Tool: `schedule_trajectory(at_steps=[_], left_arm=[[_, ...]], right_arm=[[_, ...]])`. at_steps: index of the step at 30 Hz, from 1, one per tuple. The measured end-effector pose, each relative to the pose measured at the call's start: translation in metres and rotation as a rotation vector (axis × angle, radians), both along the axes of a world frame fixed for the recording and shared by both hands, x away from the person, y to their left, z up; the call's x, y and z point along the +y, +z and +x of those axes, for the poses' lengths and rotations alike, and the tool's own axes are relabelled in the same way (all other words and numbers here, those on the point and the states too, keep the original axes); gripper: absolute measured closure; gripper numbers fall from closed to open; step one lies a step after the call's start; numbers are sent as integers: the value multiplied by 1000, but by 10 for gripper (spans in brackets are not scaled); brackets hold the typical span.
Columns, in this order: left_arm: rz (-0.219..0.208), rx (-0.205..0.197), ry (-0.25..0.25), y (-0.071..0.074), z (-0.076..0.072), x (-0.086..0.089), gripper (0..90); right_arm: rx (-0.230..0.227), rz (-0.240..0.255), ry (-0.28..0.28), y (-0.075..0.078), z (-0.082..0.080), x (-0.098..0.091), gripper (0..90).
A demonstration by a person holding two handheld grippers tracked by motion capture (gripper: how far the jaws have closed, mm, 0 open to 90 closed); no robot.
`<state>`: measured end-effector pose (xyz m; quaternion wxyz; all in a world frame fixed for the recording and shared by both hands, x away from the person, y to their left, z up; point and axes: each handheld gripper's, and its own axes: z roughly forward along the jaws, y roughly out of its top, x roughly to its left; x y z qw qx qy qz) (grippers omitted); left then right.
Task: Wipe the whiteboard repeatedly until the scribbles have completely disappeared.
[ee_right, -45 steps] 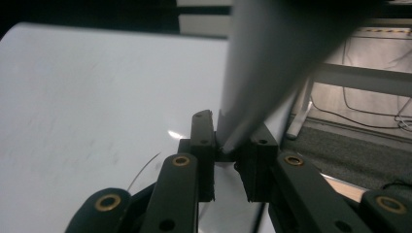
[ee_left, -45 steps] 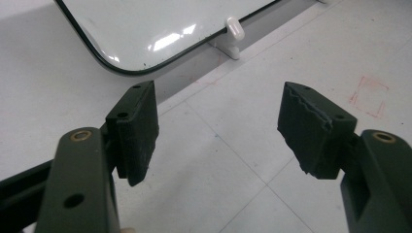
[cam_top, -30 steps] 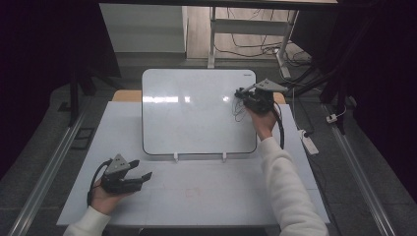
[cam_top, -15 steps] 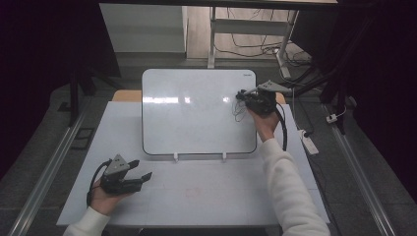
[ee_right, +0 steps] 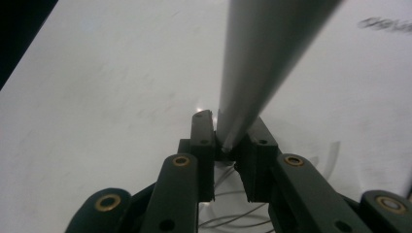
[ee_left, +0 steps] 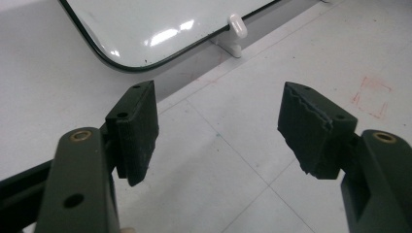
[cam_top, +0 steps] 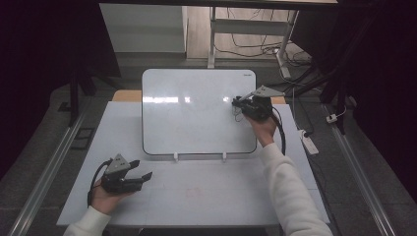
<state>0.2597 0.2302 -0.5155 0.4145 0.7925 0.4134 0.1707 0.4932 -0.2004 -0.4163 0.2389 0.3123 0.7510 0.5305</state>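
- The left gripper (cam_top: pixel 140 176) rests low on the pale table (cam_top: pixel 206 196) near its front left corner, held in the person's left hand (cam_top: pixel 105 194); its jaws stand wide apart with nothing between them (in the left gripper view they frame bare table and a faint red mark (ee_left: pixel 371 97)).
- The whiteboard (cam_top: pixel 196 113) lies flat in the middle of the table; two white clips (cam_top: pixel 175 157) sit at its near edge.
- The right gripper (cam_top: pixel 237 103) hovers at the whiteboard's right edge; its jaws are clamped on a grey marker (ee_right: pixel 262 63), beside dark scribbles (cam_top: pixel 238 116).
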Motion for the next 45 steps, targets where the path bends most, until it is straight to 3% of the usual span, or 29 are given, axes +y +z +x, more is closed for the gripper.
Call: schedule_trajectory(at_steps=[2, 4, 5, 6, 7, 10, 11, 12, 14, 15, 18, 19, 20, 22, 24, 26, 27, 28, 29, 30, 31, 33, 34, 35, 39, 41, 42, 43, 45], left_arm=[[-1, -4, 0, 1, -1, 0, 320], [-4, -9, 1, 1, -1, 1, 320], [-7, -8, 2, 1, -1, 2, 320], [-7, -8, 2, 1, -1, 2, 320], [-8, -4, 7, 1, 0, 3, 320], [-8, -2, 7, 0, 0, 3, 320], [-5, -2, 4, 0, 0, 2, 320], [-4, -3, 3, 0, 0, 1, 320], [-4, -7, 1, 1, -1, 1, 320], [-5, -9, 1, 1, -1, 1, 320], [-9, -5, 7, 1, 0, 3, 320], [-11, -3, 7, 0, 0, 3, 320], [-11, -3, 7, 0, 0, 3, 320], [-11, -2, 5, 0, 0, 2, 320], [-6, -5, 3, 1, -1, 1, 320], [-11, -8, 4, 1, -1, 2, 320], [-13, -6, 7, 1, 0, 3, 320], [-13, -6, 7, 1, 0, 3, 320], [-15, -2, 8, 0, 1, 3, 320], [-15, -2, 8, 0, 1, 3, 320], [-13, 2, 6, 0, 1, 3, 320], [-9, -1, 1, 0, 0, 1, 319], [-9, -1, 1, 0, 0, 1, 319], [-9, -4, 1, 0, 0, 1, 320], [-18, -5, 6, 1, 0, 4, 320], [-17, 0, 8, 0, 1, 4, 320], [-16, 3, 7, -1, 2, 4, 320], [-10, 4, 4, -1, 1, 3, 319], [-11, 0, 2, 0, 1, 2, 319]], right_arm=[[-4, 44, -54, 4, 5, -6, 779], [10, 60, -50, 4, 6, -4, 779], [18, 43, -12, 1, 4, 0, 780], [18, 43, -12, 1, 4, 0, 780], [27, -9, 49, -3, -2, 9, 779], [12, -36, 43, -1, -1, 5, 780], [-12, 3, -55, 7, 5, -9, 780], [-8, 41, -90, 9, 8, -17, 780], [-2, 56, -104, 10, 10, -22, 779], [-23, 32, -104, 10, 9, -24, 780], [-10, 18, -72, 7, 6, -22, 779], [-17, -34, -44, 7, 4, -23, 779], [-23, -42, -59, 9, 4, -26, 780], [-23, 6, -118, 13, 9, -36, 779], [-8, 40, -127, 13, 11, -39, 779], [0, 14, -84, 9, 8, -33, 779], [8, -12, -31, 5, 4, -26, 779], [8, -12, -31, 5, 4, -26, 779], [-3, -68, 3, 3, -2, -19, 779], [-3, -68, 3, 3, -2, -19, 779], [-19, -61, -43, 8, 3, -24, 779], [-17, 7, -110, 15, 11, -35, 779], [-17, 7, -110, 15, 11, -35, 779], [-5, 45, -129, 16, 17, -38, 779], [2, 8, -54, 11, 10, -25, 779], [-10, -62, -14, 9, 5, -16, 779], [-10, -62, -14, 9, 5, -16, 779], [-23, -16, -79, 13, 11, -24, 780], [-9, 50, -124, 16, 17, -33, 779]])
